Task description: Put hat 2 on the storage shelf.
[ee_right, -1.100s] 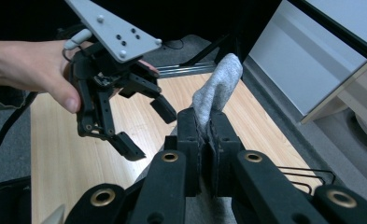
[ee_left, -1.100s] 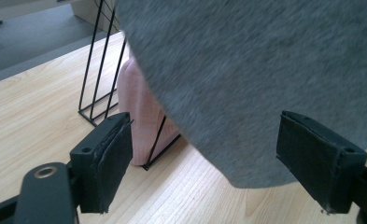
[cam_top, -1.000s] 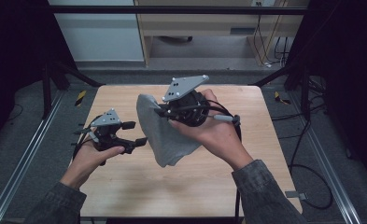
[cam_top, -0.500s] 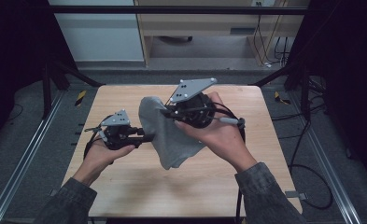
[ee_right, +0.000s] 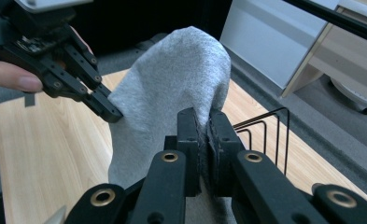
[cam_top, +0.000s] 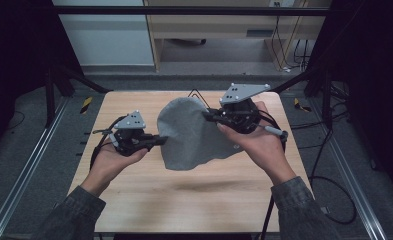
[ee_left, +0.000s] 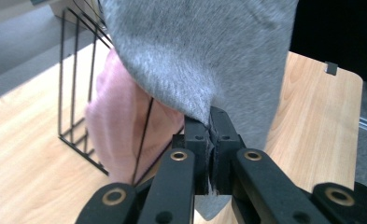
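Above the wooden table (cam_top: 194, 200), a grey cloth (cam_top: 194, 132) hangs spread between the two grippers, with a black wire rack (ee_left: 78, 93) and a pink cloth (ee_left: 120, 135) standing behind it. The right gripper (cam_top: 210, 116) is clamped on the cloth's upper edge, and the left gripper (cam_top: 160, 141), whose jaws have just been closing, now pinches its opposite edge. That fresh left grip looks shallow, so pulling the hands apart to stretch the fabric could tug the edge free, dropping it in a heap.
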`<state>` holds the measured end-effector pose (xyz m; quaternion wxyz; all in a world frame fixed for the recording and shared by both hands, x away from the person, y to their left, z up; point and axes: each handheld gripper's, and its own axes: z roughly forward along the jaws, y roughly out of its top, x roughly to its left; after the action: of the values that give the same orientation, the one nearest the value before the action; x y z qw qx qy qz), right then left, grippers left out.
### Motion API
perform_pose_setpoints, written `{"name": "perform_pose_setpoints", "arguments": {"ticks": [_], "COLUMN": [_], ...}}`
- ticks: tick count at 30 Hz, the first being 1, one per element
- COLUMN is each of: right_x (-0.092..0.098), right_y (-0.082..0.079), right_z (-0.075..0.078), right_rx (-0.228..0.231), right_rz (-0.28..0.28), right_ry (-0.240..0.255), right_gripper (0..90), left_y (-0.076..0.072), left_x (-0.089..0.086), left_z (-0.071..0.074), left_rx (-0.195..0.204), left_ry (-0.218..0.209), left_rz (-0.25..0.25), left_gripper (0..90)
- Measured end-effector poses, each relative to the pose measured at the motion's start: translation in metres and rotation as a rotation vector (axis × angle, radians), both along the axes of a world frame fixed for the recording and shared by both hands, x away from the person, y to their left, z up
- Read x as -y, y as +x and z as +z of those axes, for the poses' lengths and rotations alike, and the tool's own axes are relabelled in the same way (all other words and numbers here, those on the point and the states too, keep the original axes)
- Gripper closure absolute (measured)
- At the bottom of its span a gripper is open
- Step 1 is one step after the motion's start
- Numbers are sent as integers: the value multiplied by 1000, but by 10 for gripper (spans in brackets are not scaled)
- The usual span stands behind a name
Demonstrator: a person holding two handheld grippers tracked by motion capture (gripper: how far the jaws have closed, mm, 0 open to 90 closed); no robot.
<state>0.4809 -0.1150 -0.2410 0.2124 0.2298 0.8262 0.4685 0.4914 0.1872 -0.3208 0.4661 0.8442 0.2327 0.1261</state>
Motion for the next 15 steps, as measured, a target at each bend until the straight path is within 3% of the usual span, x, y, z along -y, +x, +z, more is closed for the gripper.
{"name": "perform_pose_setpoints", "arguments": {"ticks": [15], "right_x": [8], "right_y": [15], "right_z": [23], "right_rx": [17], "right_rz": [-32], "right_ry": [87], "right_gripper": [854], "left_y": [7], "left_x": [-5], "left_z": [56], "left_rx": [57], "left_ry": [16], "left_rz": [51], "left_gripper": [882]}}
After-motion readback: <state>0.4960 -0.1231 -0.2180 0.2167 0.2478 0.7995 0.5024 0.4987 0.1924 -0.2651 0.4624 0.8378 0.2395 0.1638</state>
